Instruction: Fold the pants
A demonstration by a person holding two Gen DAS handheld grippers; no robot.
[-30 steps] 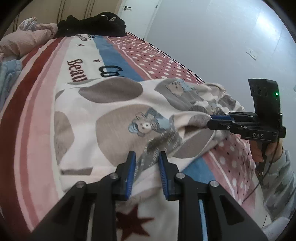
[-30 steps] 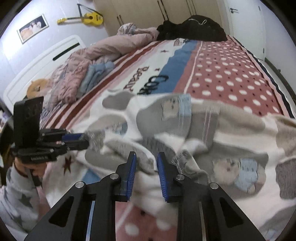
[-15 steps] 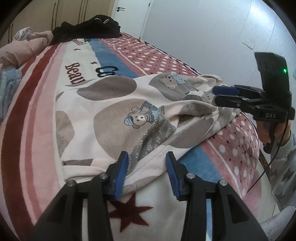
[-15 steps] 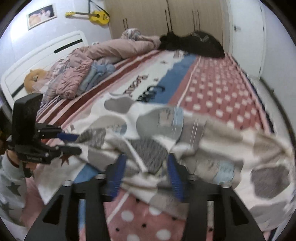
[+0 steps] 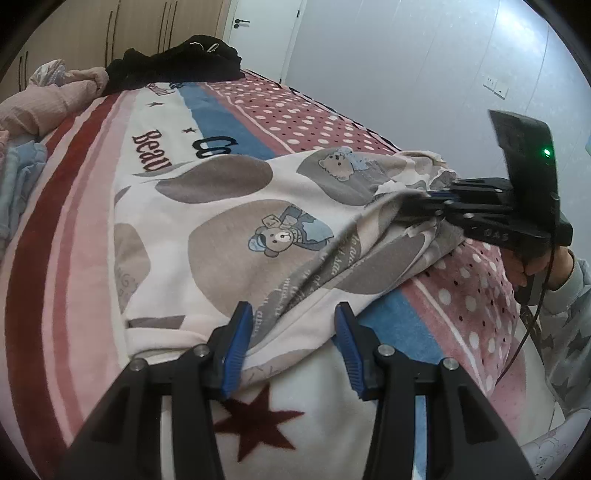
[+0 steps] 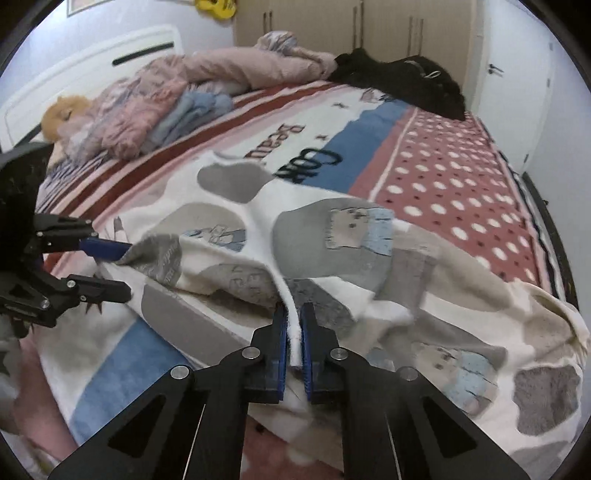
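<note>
Pants (image 5: pixel 236 236): soft fleecy cloth, matt, cream ground printed with grey patches and bears; nap looks slightly fuzzy along the pinched fold.

Bed blanket (image 5: pixel 74 229): plush cloth, matt, short pile, striped and dotted print.

Right gripper (image 6: pixel 293 332): black matt plastic arms with small bright metal screws; blue ribbed pads (image 6: pixel 281 347), rubbery-looking.

Left gripper (image 5: pixel 291 336): same black matt plastic, metal screw heads, blue ribbed pads.

Pink quilt (image 6: pixel 155 96): puffy cloth, slight sheen.

Black clothes (image 6: pixel 402 81): dark matt cloth.

Wardrobe (image 6: pixel 369 29): smooth beige panels, wood-like.

Wall (image 5: pixel 406 74): smooth, faintly glossy.

Headboard (image 6: pixel 74 74): smooth white, painted look.
</note>
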